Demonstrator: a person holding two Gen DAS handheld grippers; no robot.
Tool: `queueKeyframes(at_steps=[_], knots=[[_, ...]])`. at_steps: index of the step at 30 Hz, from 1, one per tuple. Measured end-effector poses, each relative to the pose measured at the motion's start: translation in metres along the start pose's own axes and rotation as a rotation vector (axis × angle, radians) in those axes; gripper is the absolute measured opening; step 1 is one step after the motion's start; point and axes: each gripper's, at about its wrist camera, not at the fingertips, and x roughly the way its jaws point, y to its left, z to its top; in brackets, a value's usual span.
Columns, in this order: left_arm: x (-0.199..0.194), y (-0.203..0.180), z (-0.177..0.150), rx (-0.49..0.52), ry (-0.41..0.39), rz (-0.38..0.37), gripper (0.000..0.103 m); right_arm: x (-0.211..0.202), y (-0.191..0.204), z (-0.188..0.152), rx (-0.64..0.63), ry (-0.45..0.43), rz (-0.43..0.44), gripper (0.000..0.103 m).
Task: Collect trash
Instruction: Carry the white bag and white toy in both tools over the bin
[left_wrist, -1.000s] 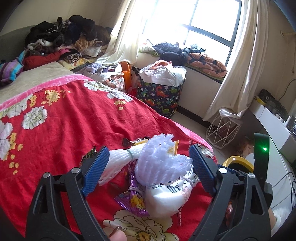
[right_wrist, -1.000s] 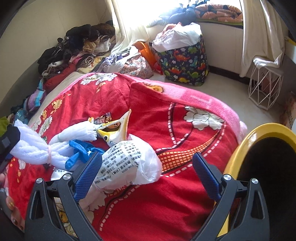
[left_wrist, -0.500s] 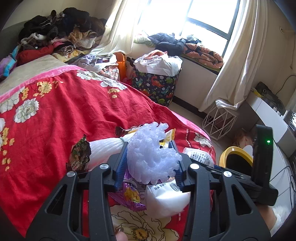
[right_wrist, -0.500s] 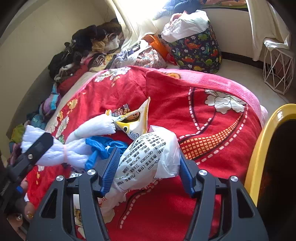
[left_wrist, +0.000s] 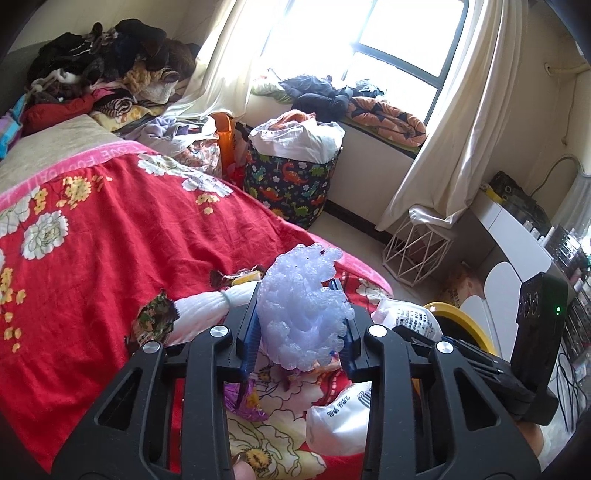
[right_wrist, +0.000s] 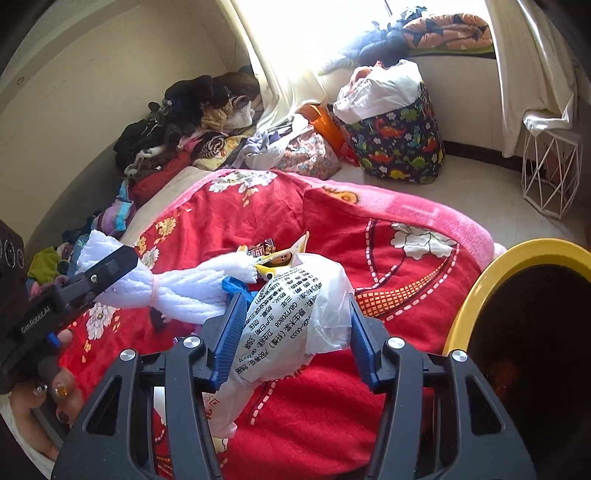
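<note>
Red floral bedspread (right_wrist: 229, 218); left gripper (left_wrist: 300, 332) clamps foam netting (left_wrist: 303, 310), right gripper (right_wrist: 293, 332) clamps a printed plastic bag (right_wrist: 295, 314), yellow-rimmed bin (right_wrist: 476, 295) just right.

Red floral bed (right_wrist: 388, 266) — wrappers (right_wrist: 275, 254), foam netting (right_wrist: 192, 286)

— Surfaces, left wrist view?

— I note a pale foam net wrap (left_wrist: 303, 314), bubbly and translucent, pinched between ribbed blue pads on the left gripper (left_wrist: 300, 332); frame matt black plastic with bright metal screws.

— Right wrist view?

— I log a thin white plastic bag (right_wrist: 295, 317), glossy, crinkled, printed, clamped by the right gripper (right_wrist: 295, 332). The bedspread (right_wrist: 388, 273) is red woven cloth, matt. The bin (right_wrist: 517, 254) has a smooth yellow rim.
</note>
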Motion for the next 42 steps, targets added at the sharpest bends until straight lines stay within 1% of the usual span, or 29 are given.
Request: queueKeyframes(at_steps=[9, 15, 25, 30, 42], knots=[[-0.023, -0.013, 0.013, 0.021, -0.058, -0.021, 0.027, -0.020, 0.003, 0.005, -0.007, -0.041, 0.009, 0.048], [-0.032, -0.018, 0.017, 0.023, -0.081, -0.039, 0.027, -0.033, 0.005, 0.007, -0.011, -0.074, 0.008, 0.048], [-0.035, -0.035, 0.018, 0.050, -0.085, -0.086, 0.027, -0.058, 0.004, 0.009, -0.014, -0.130, -0.020, 0.048], [-0.037, -0.048, 0.015, 0.077, -0.083, -0.110, 0.027, -0.073, -0.003, 0.008, 0.000, -0.154, -0.045, 0.048], [-0.038, -0.066, 0.011, 0.119, -0.078, -0.140, 0.027, -0.097, -0.023, 0.006, 0.031, -0.201, -0.087, 0.048]])
